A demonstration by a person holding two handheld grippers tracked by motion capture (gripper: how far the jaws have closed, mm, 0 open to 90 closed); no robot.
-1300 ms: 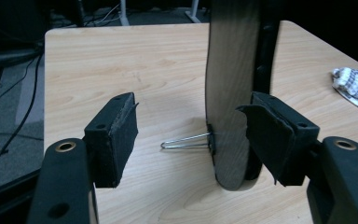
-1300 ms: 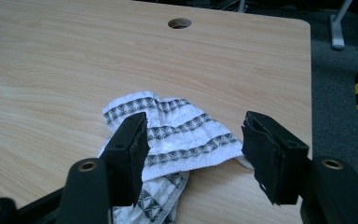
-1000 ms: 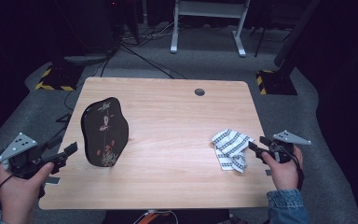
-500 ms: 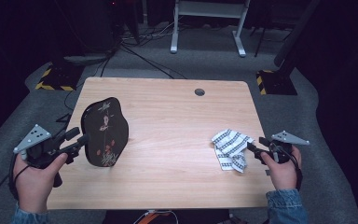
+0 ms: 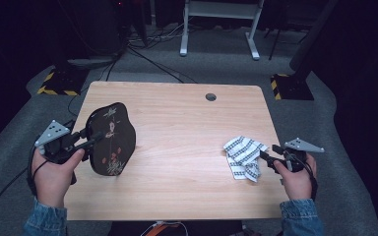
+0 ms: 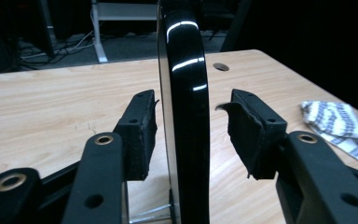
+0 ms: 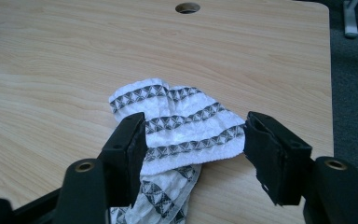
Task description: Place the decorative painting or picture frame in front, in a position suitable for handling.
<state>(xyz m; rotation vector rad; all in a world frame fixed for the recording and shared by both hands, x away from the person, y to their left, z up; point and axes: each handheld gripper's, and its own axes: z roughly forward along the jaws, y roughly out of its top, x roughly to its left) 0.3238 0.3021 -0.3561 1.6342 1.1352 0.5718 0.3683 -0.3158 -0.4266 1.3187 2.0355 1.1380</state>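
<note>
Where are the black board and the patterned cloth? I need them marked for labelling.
black board (image 5: pixel 109 140): high view, middle of its decorated face.
patterned cloth (image 7: pixel 177 126): right gripper view, middle of the top fold.
patterned cloth (image 5: pixel 243 155): high view, its centre.

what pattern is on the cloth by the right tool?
White cloth with dark bands of small triangles; clearest in the right gripper view.

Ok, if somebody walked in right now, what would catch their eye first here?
Probably the glossy black plaque standing upright at the table's left side, its edge between the left gripper's jaws, which have just been closing without pressing it yet. Next, the crumpled white cloth with dark patterned stripes at the right side, the right gripper open around it.
</note>
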